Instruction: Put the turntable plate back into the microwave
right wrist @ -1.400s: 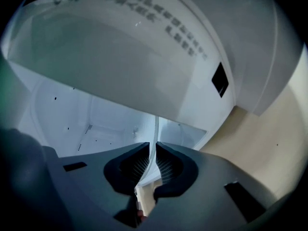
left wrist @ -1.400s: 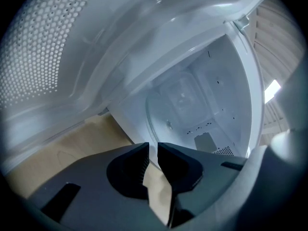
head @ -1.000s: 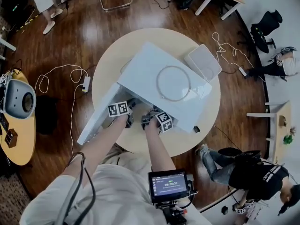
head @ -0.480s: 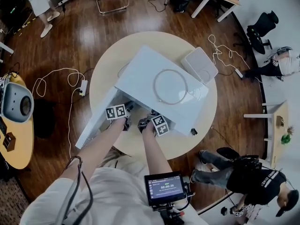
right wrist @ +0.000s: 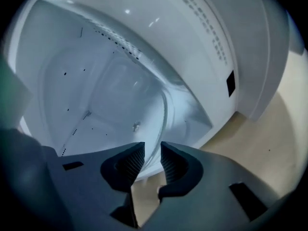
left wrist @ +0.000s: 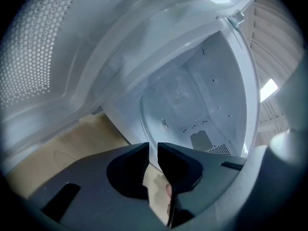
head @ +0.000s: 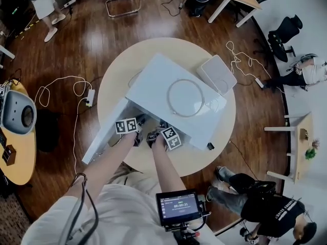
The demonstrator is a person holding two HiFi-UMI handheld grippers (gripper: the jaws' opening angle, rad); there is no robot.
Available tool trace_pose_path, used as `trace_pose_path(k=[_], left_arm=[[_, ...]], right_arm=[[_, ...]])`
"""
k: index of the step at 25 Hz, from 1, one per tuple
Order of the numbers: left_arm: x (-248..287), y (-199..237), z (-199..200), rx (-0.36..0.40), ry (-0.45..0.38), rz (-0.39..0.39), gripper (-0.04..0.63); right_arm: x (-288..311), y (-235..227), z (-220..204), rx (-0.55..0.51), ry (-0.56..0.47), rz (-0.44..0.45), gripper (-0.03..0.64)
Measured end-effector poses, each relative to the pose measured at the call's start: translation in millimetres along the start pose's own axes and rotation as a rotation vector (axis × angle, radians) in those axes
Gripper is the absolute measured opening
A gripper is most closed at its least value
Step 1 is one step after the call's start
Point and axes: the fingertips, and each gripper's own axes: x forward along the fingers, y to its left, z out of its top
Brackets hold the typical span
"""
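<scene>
The white microwave (head: 168,80) stands on the round table with its door (head: 104,131) swung open to the left. The clear glass turntable plate (left wrist: 178,114) (right wrist: 120,105) lies inside on the cavity floor. Both grippers reach into the opening side by side. My left gripper (head: 139,121) (left wrist: 153,148) is nearly closed, with the plate's near rim at its fingertips. My right gripper (head: 159,127) (right wrist: 152,150) has just been opening. The plate's rim (right wrist: 163,124) runs into the gap between its jaws, and the pads stand off it.
A thin ring (head: 186,98) lies on top of the microwave. A flat white box (head: 217,74) sits on the table (head: 122,65) behind it. Cables, chairs and people surround the table on the wooden floor.
Both grippers stay at the microwave's mouth. The head view has shifted a little; nothing else visibly moves.
</scene>
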Motion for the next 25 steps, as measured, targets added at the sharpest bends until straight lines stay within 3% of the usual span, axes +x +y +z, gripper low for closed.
trace_pose_path(k=[2, 12, 15, 19, 25], left_arm=[[-3, 1, 0, 0.001, 0.001, 0.001, 0.043], [-15, 3, -5, 0.007, 0.008, -0.002, 0.043], [-18, 3, -9, 0.025, 0.016, -0.01, 0.043], [-9, -8, 6, 0.06, 0.002, -0.033, 0.043], [-22, -28, -21, 0.117, 0.067, -0.071, 0.043]], right_arm=[[-1, -5, 2, 0.032, 0.001, -0.011, 0.066], [-3, -12, 10, 0.081, -0.047, -0.03, 0.049], [-4, -17, 6, 0.023, -0.037, -0.039, 0.049], [11, 11, 22, -0.133, -0.039, 0.0, 0.059], [-24, -15, 3, -0.196, -0.025, -0.057, 0.114]])
